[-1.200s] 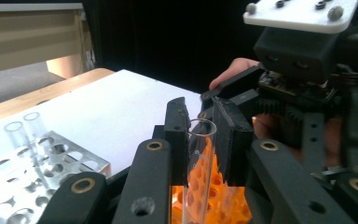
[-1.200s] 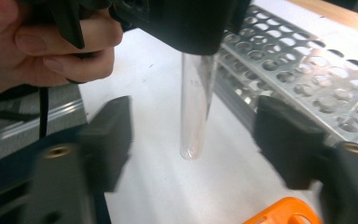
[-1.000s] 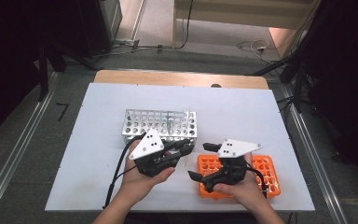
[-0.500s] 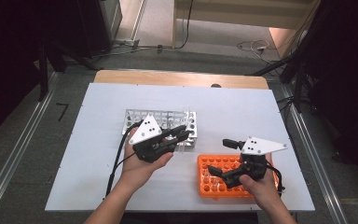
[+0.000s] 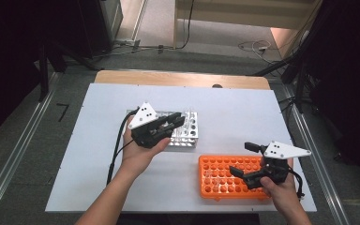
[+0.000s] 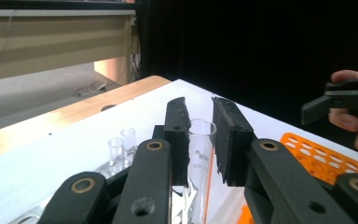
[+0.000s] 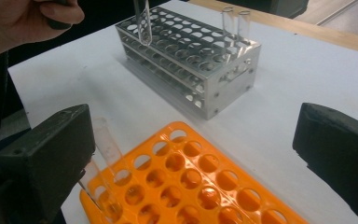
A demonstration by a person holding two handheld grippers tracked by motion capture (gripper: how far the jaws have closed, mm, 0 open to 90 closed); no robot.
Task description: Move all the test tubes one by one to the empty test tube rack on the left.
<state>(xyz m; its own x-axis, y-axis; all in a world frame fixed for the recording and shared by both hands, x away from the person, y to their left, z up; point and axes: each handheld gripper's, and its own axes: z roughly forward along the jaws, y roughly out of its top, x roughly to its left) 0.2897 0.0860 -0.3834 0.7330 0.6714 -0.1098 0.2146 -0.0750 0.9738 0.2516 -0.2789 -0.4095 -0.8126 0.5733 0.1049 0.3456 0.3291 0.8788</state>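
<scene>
The left hand-held gripper (image 5: pixel 177 123), pinching a tube (image 6: pixel 198 154), is now hovering over the metal rack (image 5: pixel 190 136), having left the orange rack (image 5: pixel 220 180); the right hand-held gripper (image 5: pixel 242 159) is spread, empty.

Grey floor (image 5: pixel 37 108), dark surroundings, cables (image 5: pixel 253 46) beyond the white table (image 5: pixel 243 112).

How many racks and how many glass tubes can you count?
Racks: 2 (metal rack, orange rack)
Glass tubes: 4 (1 in the left gripper, 2 in the metal rack, 1 in the orange rack)
Total: 6
</scene>
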